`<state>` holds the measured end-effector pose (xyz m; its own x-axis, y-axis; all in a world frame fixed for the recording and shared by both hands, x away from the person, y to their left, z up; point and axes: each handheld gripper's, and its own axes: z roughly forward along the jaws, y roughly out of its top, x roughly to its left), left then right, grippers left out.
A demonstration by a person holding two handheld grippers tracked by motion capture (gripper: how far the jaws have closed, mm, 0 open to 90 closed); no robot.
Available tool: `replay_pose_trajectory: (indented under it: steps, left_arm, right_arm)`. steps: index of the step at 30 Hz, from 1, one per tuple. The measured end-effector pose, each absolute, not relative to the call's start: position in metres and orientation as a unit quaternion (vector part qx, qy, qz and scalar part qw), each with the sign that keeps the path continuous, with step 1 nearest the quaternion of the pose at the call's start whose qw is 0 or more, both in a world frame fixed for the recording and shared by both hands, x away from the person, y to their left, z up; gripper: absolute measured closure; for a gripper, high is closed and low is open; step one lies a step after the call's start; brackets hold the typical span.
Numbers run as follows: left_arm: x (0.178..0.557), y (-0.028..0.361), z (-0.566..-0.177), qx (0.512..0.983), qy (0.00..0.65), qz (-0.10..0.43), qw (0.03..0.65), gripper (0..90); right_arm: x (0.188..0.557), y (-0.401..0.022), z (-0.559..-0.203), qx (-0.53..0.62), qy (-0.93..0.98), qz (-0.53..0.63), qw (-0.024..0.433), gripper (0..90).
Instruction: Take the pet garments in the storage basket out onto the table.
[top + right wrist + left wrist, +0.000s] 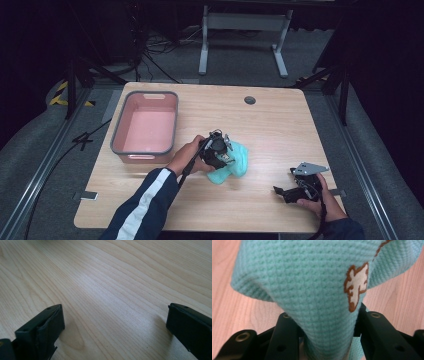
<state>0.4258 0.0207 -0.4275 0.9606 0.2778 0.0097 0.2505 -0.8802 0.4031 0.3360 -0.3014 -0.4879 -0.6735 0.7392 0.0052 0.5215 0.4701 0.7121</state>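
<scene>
left tongs (325, 322) clamped on teal cloth (312, 285) | right tongs (115, 327) apart | wooden table (280, 130), dark room

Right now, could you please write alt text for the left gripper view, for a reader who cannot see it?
A teal knitted cloth with a brown-edged white patch bunches between the left claw's two black jaws. Pale wooden table shows on either side.

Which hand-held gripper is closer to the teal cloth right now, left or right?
Left. The left hand-held gripper is right on the teal cloth, with a fold of it between its jaws. The right hand-held gripper rests on bare table, apart from it.
</scene>
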Motion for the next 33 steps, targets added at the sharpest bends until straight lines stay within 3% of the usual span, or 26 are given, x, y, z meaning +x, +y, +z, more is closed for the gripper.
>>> replay_pose_trajectory:
  steps: [4, 8, 12, 21, 33]
  left_arm:
    - [0.426, 0.021, -0.433, 0.969, 0.146, 0.029, 0.197, 52.1]
    - [0.428, 0.022, -0.437, 0.967, 0.163, 0.028, 0.192, 34.5]
    - [0.429, 0.024, -0.437, 0.966, 0.171, 0.027, 0.192, 24.1]
    - [0.423, 0.027, -0.424, 0.961, 0.154, 0.045, 0.224, 17.3]
    - [0.409, 0.042, -0.395, 0.958, 0.138, 0.090, 0.235, 17.8]
  right_arm:
    - [0.336, -0.301, -0.488, 0.374, 0.843, 0.354, 0.154, 1.9]
    - [0.336, -0.301, -0.488, 0.374, 0.843, 0.354, 0.153, 1.9]
    - [0.336, -0.301, -0.488, 0.374, 0.843, 0.355, 0.153, 1.9]
    - [0.336, -0.301, -0.488, 0.374, 0.843, 0.355, 0.153, 1.9]
    - [0.335, -0.301, -0.488, 0.374, 0.843, 0.354, 0.153, 1.9]
